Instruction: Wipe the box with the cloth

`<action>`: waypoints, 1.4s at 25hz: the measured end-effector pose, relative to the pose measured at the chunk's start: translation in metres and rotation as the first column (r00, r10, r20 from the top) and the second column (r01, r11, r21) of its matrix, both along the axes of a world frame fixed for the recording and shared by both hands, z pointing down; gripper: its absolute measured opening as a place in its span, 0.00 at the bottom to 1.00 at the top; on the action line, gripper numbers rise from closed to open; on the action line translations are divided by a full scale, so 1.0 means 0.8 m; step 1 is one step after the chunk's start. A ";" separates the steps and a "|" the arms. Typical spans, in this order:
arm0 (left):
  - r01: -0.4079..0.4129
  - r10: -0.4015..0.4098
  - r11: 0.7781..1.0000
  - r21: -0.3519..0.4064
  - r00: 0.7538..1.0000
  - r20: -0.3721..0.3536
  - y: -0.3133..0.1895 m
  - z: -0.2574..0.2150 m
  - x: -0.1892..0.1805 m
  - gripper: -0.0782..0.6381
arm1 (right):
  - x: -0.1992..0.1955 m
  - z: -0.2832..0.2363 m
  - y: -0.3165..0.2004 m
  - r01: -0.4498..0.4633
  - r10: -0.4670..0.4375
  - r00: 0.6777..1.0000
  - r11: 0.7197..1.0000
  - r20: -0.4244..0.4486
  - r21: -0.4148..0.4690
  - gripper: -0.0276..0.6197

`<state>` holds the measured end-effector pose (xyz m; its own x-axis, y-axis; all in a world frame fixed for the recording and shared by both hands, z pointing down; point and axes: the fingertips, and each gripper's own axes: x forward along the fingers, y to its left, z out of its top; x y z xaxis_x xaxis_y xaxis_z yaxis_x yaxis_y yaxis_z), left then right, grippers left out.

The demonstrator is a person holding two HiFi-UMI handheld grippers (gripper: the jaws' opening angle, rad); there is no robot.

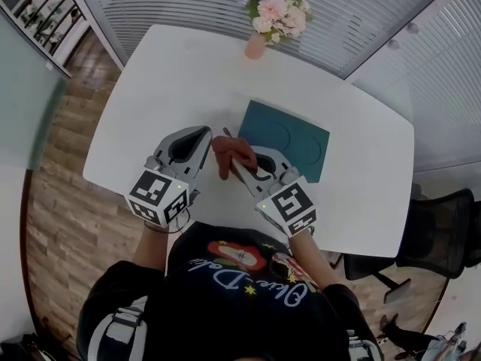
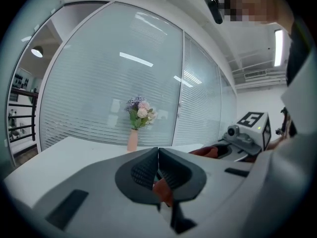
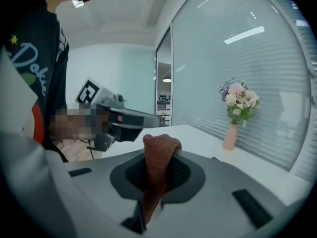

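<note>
Brown cloth in right gripper, beside box

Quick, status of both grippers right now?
Left gripper: shut, with a corner of the reddish-brown knitted cloth apparently pinched low between its jaws.
Right gripper: shut on the same cloth, which stands up from its jaws.

Shirt print: light script lettering, just below the table's near edge; upside down in head view, not fully legible.
Same print, right gripper view: "Dok…", remainder cut off.
Left marker cube, right marker cube: black-and-white square codes, no characters.
</note>
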<state>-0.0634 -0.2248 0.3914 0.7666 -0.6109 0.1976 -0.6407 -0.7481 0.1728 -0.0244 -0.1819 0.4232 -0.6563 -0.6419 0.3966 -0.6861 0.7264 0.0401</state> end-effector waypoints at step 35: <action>-0.136 0.136 0.991 -0.004 0.991 0.008 0.040 -0.013 0.111 0.11 | 0.230 0.070 0.047 -0.384 0.362 0.903 0.921 -0.231 -0.059 0.09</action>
<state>0.0251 -0.1930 0.3811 0.8408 -0.5004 0.2064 -0.5345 -0.8277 0.1710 0.1599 -0.1440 0.4789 -0.2701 -0.7728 0.5743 -0.8912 0.4265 0.1548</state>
